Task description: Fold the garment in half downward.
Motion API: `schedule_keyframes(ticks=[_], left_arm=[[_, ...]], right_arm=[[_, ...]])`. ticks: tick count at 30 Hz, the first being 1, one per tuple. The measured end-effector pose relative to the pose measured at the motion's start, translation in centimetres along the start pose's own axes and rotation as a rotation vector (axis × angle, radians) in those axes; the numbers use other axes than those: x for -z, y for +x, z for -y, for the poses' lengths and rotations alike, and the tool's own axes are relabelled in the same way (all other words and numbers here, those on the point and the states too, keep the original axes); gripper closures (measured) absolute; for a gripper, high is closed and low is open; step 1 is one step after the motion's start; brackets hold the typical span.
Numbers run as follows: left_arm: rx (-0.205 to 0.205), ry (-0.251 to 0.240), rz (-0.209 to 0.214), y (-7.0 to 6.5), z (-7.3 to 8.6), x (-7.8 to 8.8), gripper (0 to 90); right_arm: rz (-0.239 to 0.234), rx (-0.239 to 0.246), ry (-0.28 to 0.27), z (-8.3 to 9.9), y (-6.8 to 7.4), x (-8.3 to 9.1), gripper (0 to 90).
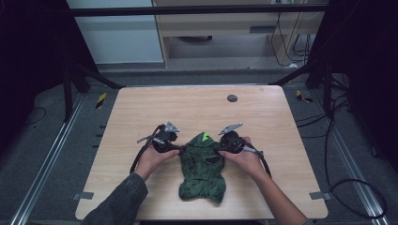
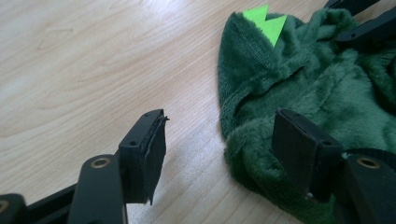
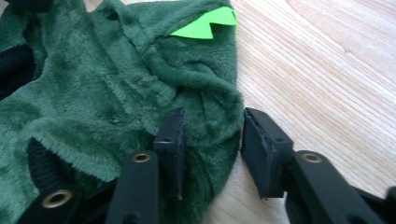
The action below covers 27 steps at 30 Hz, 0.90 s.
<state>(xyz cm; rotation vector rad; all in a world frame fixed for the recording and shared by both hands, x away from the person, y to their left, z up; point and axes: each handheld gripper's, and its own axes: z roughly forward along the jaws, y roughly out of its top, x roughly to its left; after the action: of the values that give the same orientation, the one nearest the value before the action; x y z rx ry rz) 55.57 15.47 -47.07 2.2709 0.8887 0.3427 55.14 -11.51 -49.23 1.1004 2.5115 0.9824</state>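
A dark green fleece garment (image 1: 202, 168) with a hood and a bright green zigzag crest (image 1: 205, 137) lies flat on the wooden table (image 1: 197, 110), near its front edge. My left gripper (image 1: 179, 148) is at the garment's left shoulder. In the left gripper view it (image 2: 219, 149) is open wide, with one jaw over bare wood, the other over the fleece (image 2: 327, 93), and the hem between them. My right gripper (image 1: 218, 151) is at the right shoulder. Its jaws (image 3: 212, 140) are open around a fold of fleece (image 3: 116, 84) below the crest (image 3: 205, 23).
A small dark round disc (image 1: 232, 98) sits near the table's far edge. Bare wood surrounds the garment on all sides. Cables (image 1: 349, 187) trail on the floor to the right, and a cabinet (image 1: 225, 33) stands beyond the table.
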Motion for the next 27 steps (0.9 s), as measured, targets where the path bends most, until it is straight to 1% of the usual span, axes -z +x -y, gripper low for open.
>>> schedule_keyframes(ticks=[3, 4, 8, 9, 10, 12, 14, 18, 20, 21, 25, 26, 27], left_arm=[[-0.003, 0.015, 0.004, 0.0, 0.2, -0.4, 34.3], [0.003, 0.016, 0.002, 0.0, 0.3, -0.5, 34.3], [0.02, 0.037, 0.013, 0.3, 0.6, -1.4, 34.0], [0.028, 0.041, 0.021, 0.4, 0.7, -1.5, 34.1], [0.039, 0.038, 0.027, 0.4, 0.7, -1.6, 34.7], [0.037, 0.046, 0.044, 0.3, 0.7, -1.7, 38.2], [0.03, 0.046, 0.049, 0.2, 0.8, -1.7, 41.0], [0.028, 0.047, 0.08, -0.1, 0.7, -1.6, 54.0], [0.024, 0.053, 0.102, -0.4, 0.7, -1.6, 64.1], [0.019, 0.057, 0.105, -0.5, 0.7, -1.6, 69.6], [0.012, 0.072, 0.113, -0.7, 0.4, -1.5, 79.2], [0.012, 0.071, 0.111, -0.7, 0.4, -1.5, 80.7], [0.014, 0.072, 0.109, -0.7, 0.4, -1.4, 80.7]], right_arm=[[-0.003, 0.011, 0.006, -0.1, 0.2, 0.0, 64.6], [-0.012, 0.014, 0.006, -0.1, 0.2, 0.0, 67.0], [-0.019, 0.018, 0.006, -0.1, 0.2, 0.0, 69.5], [-0.024, 0.017, 0.007, -0.1, 0.2, 0.0, 70.8], [-0.029, 0.02, 0.007, -0.1, 0.1, 0.0, 72.4], [-0.037, 0.014, 0.009, -0.1, 0.1, 0.0, 74.4], [-0.047, 0.008, 0.009, -0.1, 0.1, -0.1, 76.0], [-0.055, -0.004, 0.013, -0.2, 0.1, 0.0, 78.4], [-0.058, -0.007, 0.014, -0.2, 0.1, -0.1, 80.8], [-0.059, -0.005, 0.017, -0.2, 0.2, -0.1, 81.9], [-0.06, -0.003, 0.021, -0.3, 0.2, -0.1, 83.7], [-0.059, 0.009, 0.023, -0.5, 0.1, 0.0, 83.9], [-0.059, 0.009, 0.023, -0.5, 0.1, 0.0, 83.9]])
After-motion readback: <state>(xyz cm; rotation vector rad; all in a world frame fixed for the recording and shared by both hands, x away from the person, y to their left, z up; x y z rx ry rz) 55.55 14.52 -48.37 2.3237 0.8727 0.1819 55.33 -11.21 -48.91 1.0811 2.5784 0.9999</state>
